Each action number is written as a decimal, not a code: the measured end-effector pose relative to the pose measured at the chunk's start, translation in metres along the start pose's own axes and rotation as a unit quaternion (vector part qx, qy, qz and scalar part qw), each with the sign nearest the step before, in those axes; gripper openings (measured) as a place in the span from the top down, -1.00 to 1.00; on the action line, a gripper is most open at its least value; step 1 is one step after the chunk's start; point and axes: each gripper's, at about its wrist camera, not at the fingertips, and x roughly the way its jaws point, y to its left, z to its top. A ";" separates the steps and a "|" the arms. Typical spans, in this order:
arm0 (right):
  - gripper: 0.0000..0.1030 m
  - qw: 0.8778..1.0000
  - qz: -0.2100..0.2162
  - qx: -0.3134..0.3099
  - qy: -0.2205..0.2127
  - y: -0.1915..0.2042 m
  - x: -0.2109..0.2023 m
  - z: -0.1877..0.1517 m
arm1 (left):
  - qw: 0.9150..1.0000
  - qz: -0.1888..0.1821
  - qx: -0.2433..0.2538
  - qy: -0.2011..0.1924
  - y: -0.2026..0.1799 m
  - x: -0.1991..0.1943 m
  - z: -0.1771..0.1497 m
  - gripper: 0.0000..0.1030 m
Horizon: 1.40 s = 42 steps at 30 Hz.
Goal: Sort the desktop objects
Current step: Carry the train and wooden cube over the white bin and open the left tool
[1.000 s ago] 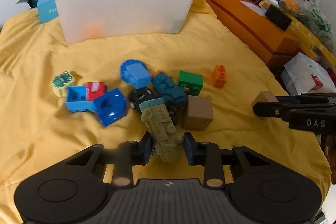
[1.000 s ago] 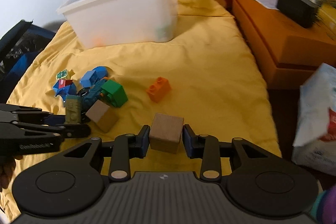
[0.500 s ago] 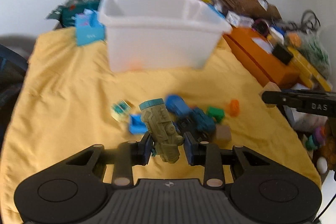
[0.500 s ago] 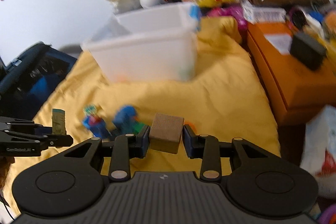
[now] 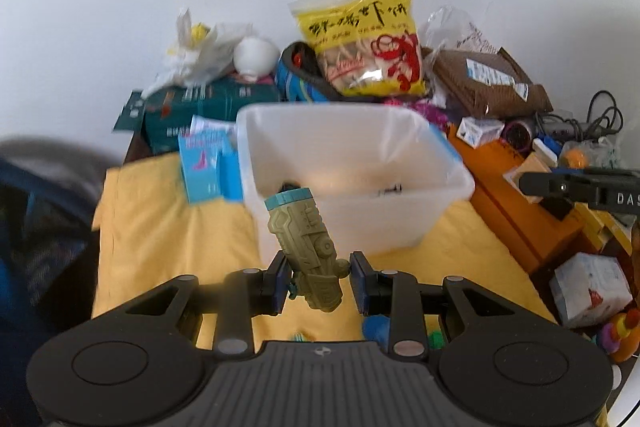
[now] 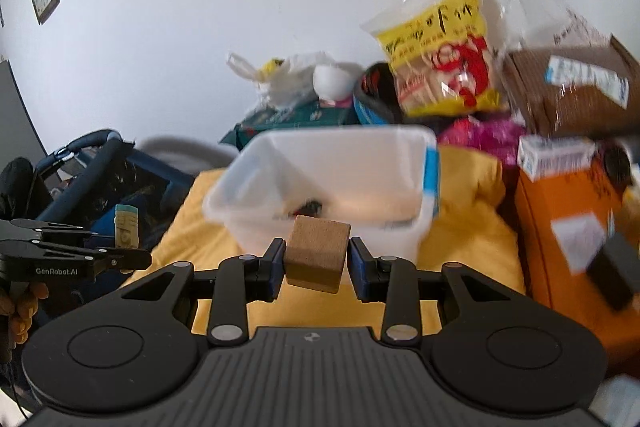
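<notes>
A: How far has the sorting been carried?

B: Two pieces are held in the air, neither yet dropped. An olive-green toy locomotive is clamped between the jaws of the left gripper, tilted, its blue-capped end toward the translucent white bin. A wooden cube is pinched squarely by the jaws of the right gripper. Both are seen short of the bin's near wall, not over its opening.

A: Is anything already inside the bin?

B: A few small dark items can be made out on its floor, too blurred to be named. So some sorting is judged to be done.

A: And what is left?

B: Both held pieces must still be brought over the rim and released. Below the left gripper, scraps of blue and green toys are glimpsed on the yellow cloth covering the surface, so more pieces are thought to remain. How many cannot be told.
</notes>
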 end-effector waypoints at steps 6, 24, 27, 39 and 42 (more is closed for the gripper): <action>0.28 1.000 0.001 -0.011 0.007 -0.007 0.014 0.044 | 1.000 -0.003 -0.013 0.004 0.008 0.014 0.045 0.31; -0.15 0.993 -0.037 -0.008 0.115 -0.020 0.098 0.099 | 0.998 0.023 -0.018 0.057 0.008 0.079 0.103 0.18; -0.61 0.992 -0.059 -0.029 0.104 -0.018 0.099 0.099 | 0.999 0.018 -0.013 0.041 0.009 0.071 0.095 0.11; -0.43 0.989 -0.010 -0.062 0.135 0.014 0.045 -0.085 | 0.998 0.007 0.042 0.052 -0.010 0.051 -0.089 -0.11; -0.26 0.983 -0.006 -0.060 0.175 0.020 0.051 -0.133 | 0.996 -0.003 0.019 0.093 -0.018 0.063 -0.126 -0.11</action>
